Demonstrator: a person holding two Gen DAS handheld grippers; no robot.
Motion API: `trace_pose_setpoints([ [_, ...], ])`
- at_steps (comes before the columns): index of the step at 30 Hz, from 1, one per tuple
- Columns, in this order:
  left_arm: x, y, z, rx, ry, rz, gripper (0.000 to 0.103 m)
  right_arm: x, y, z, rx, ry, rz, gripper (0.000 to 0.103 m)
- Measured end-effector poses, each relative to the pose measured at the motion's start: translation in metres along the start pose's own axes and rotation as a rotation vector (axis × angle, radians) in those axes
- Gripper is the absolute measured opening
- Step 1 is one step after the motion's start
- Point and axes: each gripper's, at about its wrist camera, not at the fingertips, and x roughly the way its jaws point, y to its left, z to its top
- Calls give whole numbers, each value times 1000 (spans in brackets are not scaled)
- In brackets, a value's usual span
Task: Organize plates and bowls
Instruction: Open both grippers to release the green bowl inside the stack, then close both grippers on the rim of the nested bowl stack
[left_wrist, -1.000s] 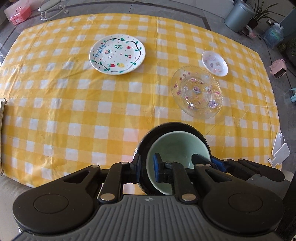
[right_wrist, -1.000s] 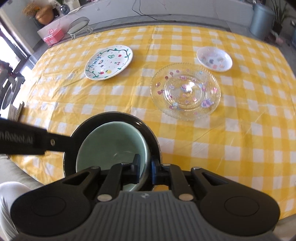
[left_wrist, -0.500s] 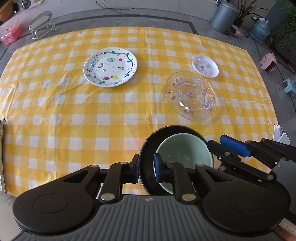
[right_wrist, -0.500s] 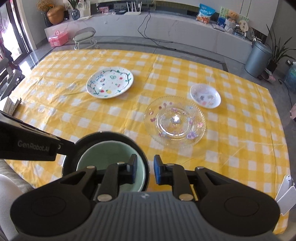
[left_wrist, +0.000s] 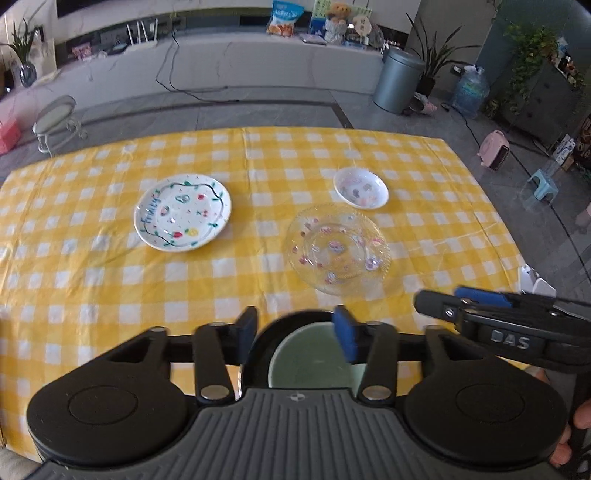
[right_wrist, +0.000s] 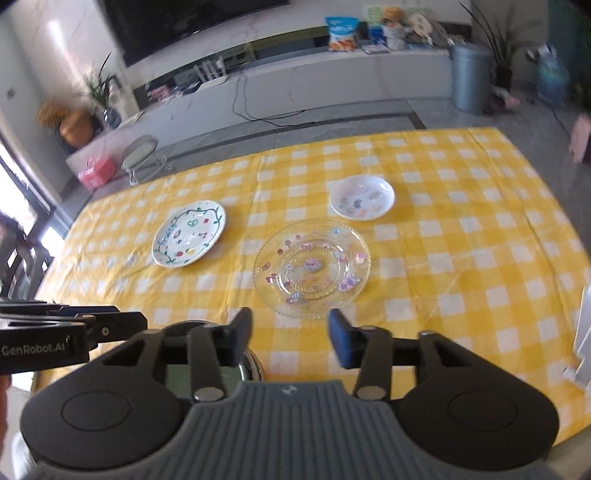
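Note:
A black bowl (left_wrist: 266, 339) with a pale green bowl (left_wrist: 310, 362) nested in it sits at the table's near edge, just under my left gripper (left_wrist: 295, 332), which is open above it. My right gripper (right_wrist: 290, 338) is open and empty, to the right of the stack (right_wrist: 247, 365). Farther out lie a white fruit-pattern plate (left_wrist: 183, 212), a clear glass plate (left_wrist: 338, 249) and a small white dish (left_wrist: 361, 187). They also show in the right wrist view: the fruit plate (right_wrist: 189, 232), the glass plate (right_wrist: 312, 267), the small dish (right_wrist: 362, 197).
The table wears a yellow checked cloth (left_wrist: 92, 288). A white object (right_wrist: 583, 339) sits at the table's right edge. Beyond the table are a stool (left_wrist: 55, 122), a grey bin (left_wrist: 397, 83) and a long low counter.
Both grippers have opened, let go of the nested bowls' rims and risen and pulled back. The bowl stack stays at the near edge.

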Motion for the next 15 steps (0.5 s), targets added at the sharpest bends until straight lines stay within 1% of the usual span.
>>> trace_pose_setpoints([
  [1, 4, 2, -2, -3, 4, 10, 63, 2, -6, -3, 31, 9, 12, 61],
  [3, 13, 10, -5, -22, 44, 16, 65, 8, -16, -11, 90, 41, 39, 65],
  [4, 17, 17, -8, -50, 68, 15, 65, 12, -21, -16, 123, 60, 54, 68],
  [5, 21, 25, -11, -85, 90, 6, 65, 16, -25, -20, 155, 80, 72, 69],
  [7, 28, 39, -18, -161, 127, -22, 65, 27, -31, -31, 219, 124, 110, 70],
  [9, 31, 51, -23, -219, 136, -47, 66, 39, -33, -42, 265, 174, 142, 70],
  [11, 35, 59, -28, -250, 143, -77, 66, 50, -31, -50, 285, 211, 159, 70],
  [15, 45, 66, -36, -280, 181, -133, 66, 65, -23, -60, 298, 262, 196, 70],
])
